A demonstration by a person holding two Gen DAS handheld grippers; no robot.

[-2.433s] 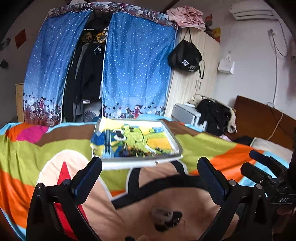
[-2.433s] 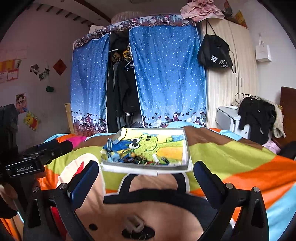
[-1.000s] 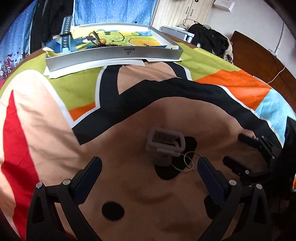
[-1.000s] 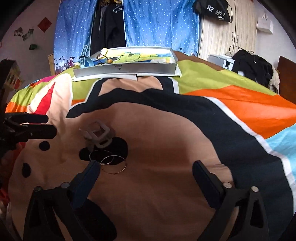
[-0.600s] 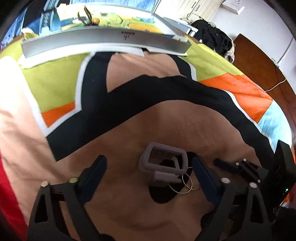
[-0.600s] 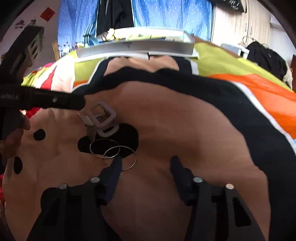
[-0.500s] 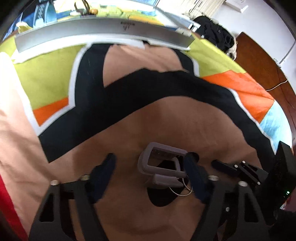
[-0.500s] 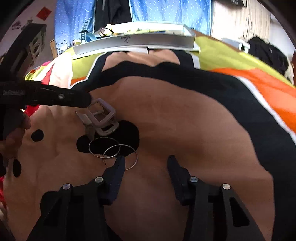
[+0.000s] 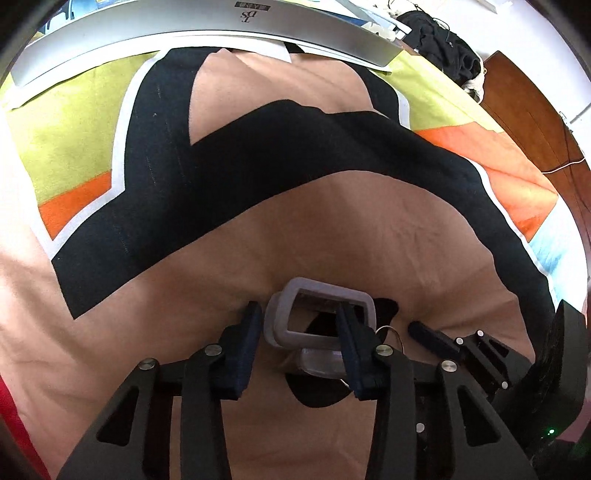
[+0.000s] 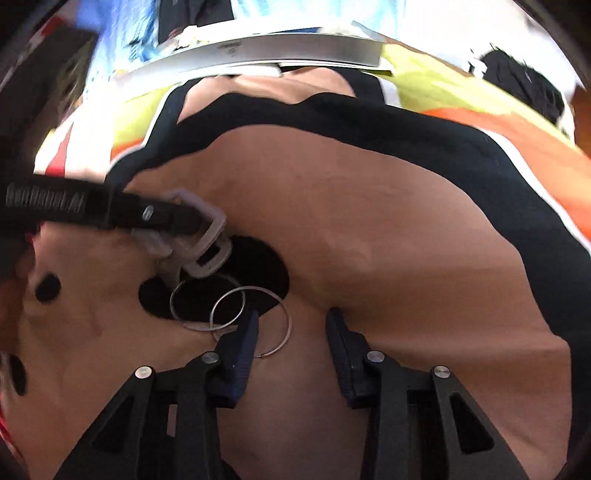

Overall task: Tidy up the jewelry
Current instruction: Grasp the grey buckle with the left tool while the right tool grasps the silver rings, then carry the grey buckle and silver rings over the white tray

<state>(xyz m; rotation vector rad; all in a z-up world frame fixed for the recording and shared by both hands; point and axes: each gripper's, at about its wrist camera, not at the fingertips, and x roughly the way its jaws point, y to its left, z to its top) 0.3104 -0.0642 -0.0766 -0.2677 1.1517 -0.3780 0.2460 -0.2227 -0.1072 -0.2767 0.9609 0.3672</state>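
Here the left tool (image 9: 297, 325) points steeply down at the bedspread (image 9: 369, 229), jaws closing. The grey rectangular frame piece (image 9: 319, 314) sits between its fingers: the right finger reaches inside the frame's opening, the left finger stands just outside the frame's left wall. Whether the pads already press on that wall I cannot tell for certain; a narrow gap seems to show on the left side. A clear plastic part (image 9: 319, 363) lies just below the frame, toward the camera.

The right tool (image 10: 291, 325) also points down, jaws closing and about a third apart. Its left finger rests across the nearer of two thin wire hoops (image 10: 251, 319); nothing is pinched between the pads. The hoops overlap, lying just below the frame (image 10: 207, 240) on the black patch of the bedspread.

The silver tray (image 9: 207, 29) sits well beyond the frame, at the far edge of the bed.
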